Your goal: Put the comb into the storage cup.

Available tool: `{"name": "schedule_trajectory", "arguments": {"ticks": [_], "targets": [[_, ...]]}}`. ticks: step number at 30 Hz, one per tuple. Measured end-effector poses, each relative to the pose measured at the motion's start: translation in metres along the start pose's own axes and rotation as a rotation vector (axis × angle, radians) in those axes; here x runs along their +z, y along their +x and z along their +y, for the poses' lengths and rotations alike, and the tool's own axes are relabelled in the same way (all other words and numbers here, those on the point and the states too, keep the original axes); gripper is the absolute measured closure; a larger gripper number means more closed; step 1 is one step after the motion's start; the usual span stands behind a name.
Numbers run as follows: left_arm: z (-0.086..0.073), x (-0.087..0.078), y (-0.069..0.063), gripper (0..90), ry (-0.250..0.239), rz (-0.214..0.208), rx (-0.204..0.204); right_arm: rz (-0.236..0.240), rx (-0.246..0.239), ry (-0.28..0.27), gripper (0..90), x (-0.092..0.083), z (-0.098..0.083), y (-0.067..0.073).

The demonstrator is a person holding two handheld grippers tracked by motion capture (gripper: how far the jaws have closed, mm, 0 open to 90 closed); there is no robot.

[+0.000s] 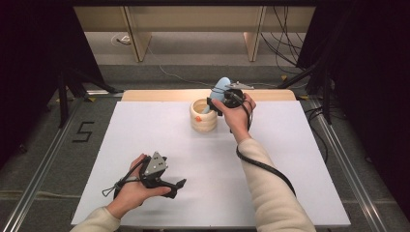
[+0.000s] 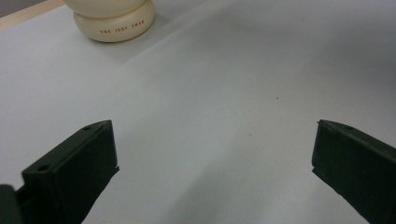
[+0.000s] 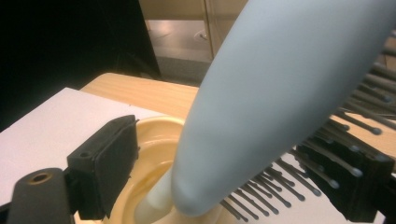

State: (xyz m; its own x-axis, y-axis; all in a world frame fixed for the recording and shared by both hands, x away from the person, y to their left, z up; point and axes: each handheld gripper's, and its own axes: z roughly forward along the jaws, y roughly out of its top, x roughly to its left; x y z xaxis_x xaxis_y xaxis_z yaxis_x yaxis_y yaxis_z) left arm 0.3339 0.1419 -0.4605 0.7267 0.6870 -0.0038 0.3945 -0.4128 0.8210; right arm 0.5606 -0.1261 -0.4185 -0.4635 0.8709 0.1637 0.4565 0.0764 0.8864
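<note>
Hairbrush [image 3: 280, 93] stands handle-down in cream holder [image 1: 203, 118] between parted right tongs [image 3: 233, 158]; left tongs [image 2: 215, 163] gape empty.

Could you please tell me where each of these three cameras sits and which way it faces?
High view: above the table, looking forward and down; both forearms, left gripper, right gripper.
Left gripper view: along its open jaws, across the table to the cup.
Right gripper view: into the cup, hairbrush between the jaws.
All show the cup.

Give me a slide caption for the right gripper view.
Pale blue hairbrush stands handle-down in a cream holder, between the open jaws.
</note>
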Motion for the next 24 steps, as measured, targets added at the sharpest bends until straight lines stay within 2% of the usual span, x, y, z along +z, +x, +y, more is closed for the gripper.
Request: {"name": "schedule_trajectory", "arguments": {"ticks": [10,13,24], "targets": [[0.0,0.0,0.0,0.0,-0.001,-0.001,-0.003,0.014,-0.011,0.018,10.7,-0.004,-0.001,-0.001],[0.0,0.0,0.0,0.0,0.0,-0.001,-0.002,0.016,-0.029,0.036,9.9,-0.005,-0.002,0.0],[0.0,0.001,0.0,0.0,0.001,-0.001,-0.002,0.018,-0.033,0.03,8.9,-0.011,-0.004,-0.001]]}}
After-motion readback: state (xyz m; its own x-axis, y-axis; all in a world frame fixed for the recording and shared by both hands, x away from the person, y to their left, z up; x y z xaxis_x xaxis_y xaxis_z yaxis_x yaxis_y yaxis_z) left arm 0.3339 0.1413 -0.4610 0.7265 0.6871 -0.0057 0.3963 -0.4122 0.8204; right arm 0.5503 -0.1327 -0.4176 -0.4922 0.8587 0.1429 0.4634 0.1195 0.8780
